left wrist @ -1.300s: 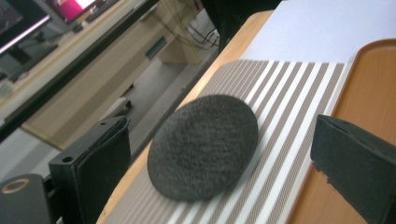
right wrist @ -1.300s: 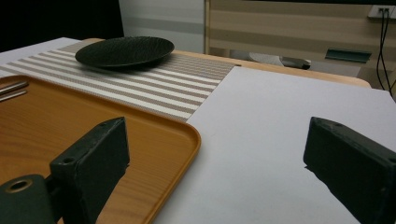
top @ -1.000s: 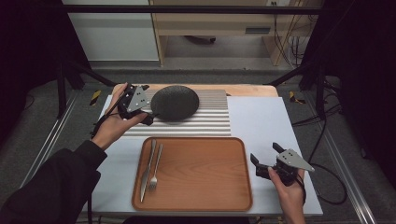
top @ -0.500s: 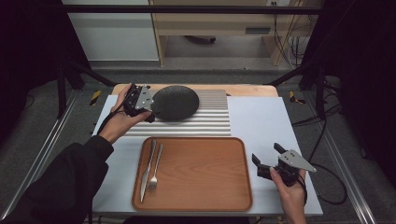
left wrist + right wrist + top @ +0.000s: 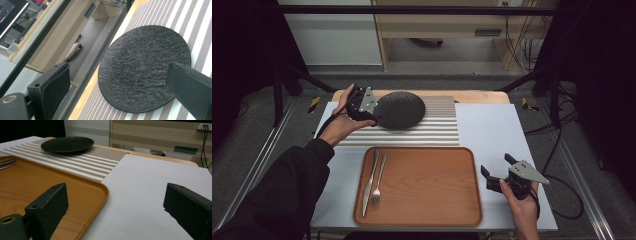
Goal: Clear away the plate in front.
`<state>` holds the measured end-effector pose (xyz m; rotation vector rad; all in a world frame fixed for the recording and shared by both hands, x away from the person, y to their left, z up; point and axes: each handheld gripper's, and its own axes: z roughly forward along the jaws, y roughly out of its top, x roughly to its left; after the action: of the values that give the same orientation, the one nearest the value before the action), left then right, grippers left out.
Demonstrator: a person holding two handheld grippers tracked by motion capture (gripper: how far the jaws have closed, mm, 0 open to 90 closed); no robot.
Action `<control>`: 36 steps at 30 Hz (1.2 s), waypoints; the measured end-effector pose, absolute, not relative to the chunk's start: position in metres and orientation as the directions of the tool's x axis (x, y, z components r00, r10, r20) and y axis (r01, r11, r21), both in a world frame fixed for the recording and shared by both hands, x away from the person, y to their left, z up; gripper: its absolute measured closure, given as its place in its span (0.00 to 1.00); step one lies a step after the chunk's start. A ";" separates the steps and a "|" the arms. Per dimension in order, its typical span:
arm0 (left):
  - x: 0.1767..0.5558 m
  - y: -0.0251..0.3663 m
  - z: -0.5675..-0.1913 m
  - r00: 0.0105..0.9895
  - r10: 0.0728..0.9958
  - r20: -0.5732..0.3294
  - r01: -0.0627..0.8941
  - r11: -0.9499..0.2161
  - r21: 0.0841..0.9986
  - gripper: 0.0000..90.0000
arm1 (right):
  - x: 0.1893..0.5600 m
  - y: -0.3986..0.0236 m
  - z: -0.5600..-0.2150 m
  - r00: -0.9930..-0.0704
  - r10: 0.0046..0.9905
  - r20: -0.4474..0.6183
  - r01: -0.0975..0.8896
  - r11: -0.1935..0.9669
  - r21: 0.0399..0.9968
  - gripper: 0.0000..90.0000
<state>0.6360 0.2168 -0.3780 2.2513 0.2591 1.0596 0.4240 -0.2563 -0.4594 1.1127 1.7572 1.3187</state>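
1. Dark room, shelving & cables behind. The white bench [image 5: 492, 130] carries a striped mat [image 5: 442, 125] at the far side and a wooden tray [image 5: 427, 185] nearer the person.
2. The plate [image 5: 402, 109] is black and rough-textured. It lies flat on the mat's far-left part, its far edge near the mat's far border. It isn't lifted or tilted.
3. L claw [image 5: 373, 111] is at the plate's left rim, hand coming in from the left. In the left gripper view the jaws stand wide apart. One pad overlaps the near rim, the other is off past the far edge over the bench edge. So it's open, gripping nothing yet.
4. R claw [image 5: 497, 166] is held just off the tray's right edge, above bare bench, well apart from the plate. Its jaws are spread too, w/ nothing between them.
5. Knife [image 5: 369, 182] & fork [image 5: 378, 180] lie side by side at the tray's left, untouched.
6. Change vs. the last sec: almost none.
   - The plate sits where it did, and L claw is at the same rim.
   - The forearm has only crept fwd a bit.
   - R claw has barely drifted.
7. Meaning, as I read it: the reach is done, but the grasp hasn't been made.
   - Next step is prob. closing on the rim, then carrying the plate toward the tray's free area right of the cutlery.
8. Risk: the rim is thin and low, so a pad may ride over it or push the plate along the mat instead of pinching.
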 end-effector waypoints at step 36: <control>0.621 0.200 -0.414 0.628 0.218 0.747 -0.196 -0.885 0.423 0.17 | 0.423 -0.256 -0.458 -0.415 0.910 -0.019 0.237 0.128 0.963 0.07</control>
<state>0.6211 0.2001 -0.4143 2.3804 0.0168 1.1794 0.4227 -0.2563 -0.4581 1.1117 1.7576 1.3174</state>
